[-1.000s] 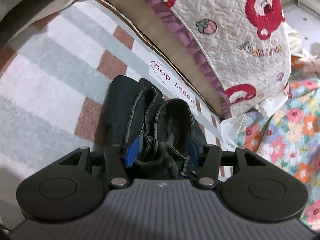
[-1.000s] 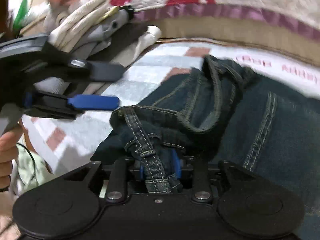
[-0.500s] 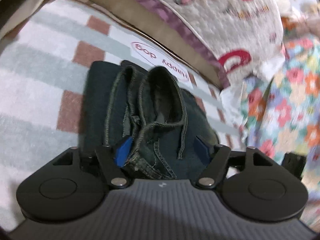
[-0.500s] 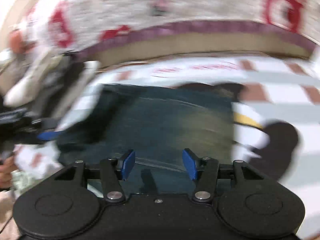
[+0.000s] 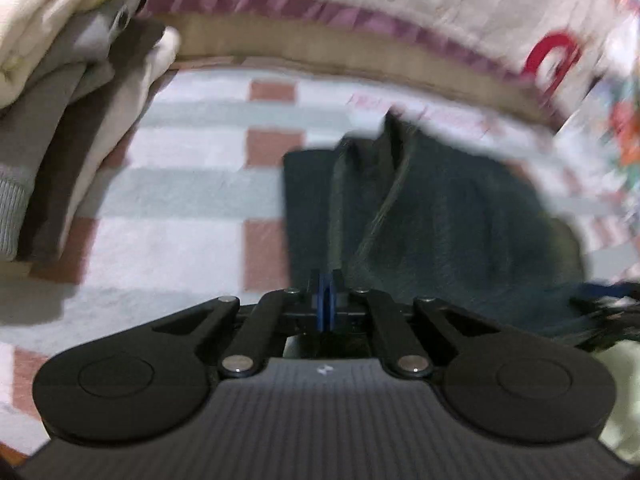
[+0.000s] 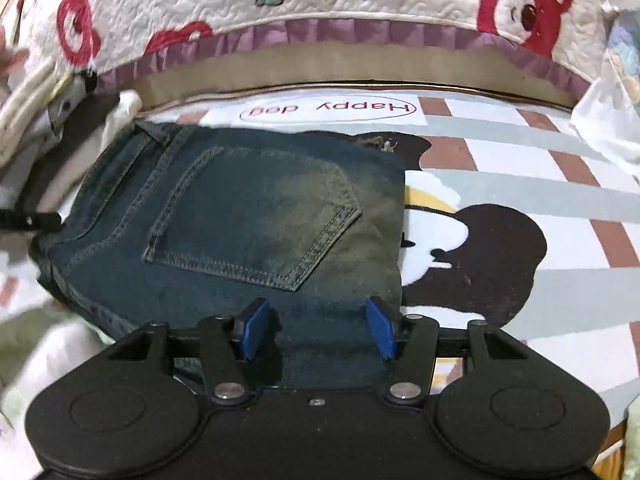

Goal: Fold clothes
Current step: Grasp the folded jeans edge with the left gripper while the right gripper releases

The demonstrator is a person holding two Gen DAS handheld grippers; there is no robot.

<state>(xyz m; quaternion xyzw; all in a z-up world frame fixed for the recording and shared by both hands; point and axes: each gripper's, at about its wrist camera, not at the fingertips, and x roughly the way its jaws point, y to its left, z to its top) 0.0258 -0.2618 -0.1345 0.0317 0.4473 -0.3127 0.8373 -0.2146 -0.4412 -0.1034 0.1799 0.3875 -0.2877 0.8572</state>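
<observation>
The folded jeans (image 6: 256, 216) lie flat on the checked blanket (image 6: 520, 184), near the stack of clothes (image 5: 60, 128) at left. The right tool (image 6: 316, 328) hovers open over their near edge; the left tool (image 5: 325, 300) has just closed on nothing, apparently released.

Your left gripper (image 5: 325, 298) points steeply downward; its jaws have just been closing and the blue pads (image 5: 321, 300) now meet face to face with nothing visible between them; your right gripper (image 6: 316, 328) tilts down at a like angle; its jaws stand wide apart, the blue pads (image 6: 255, 326) well separated and pressing on nothing.
</observation>
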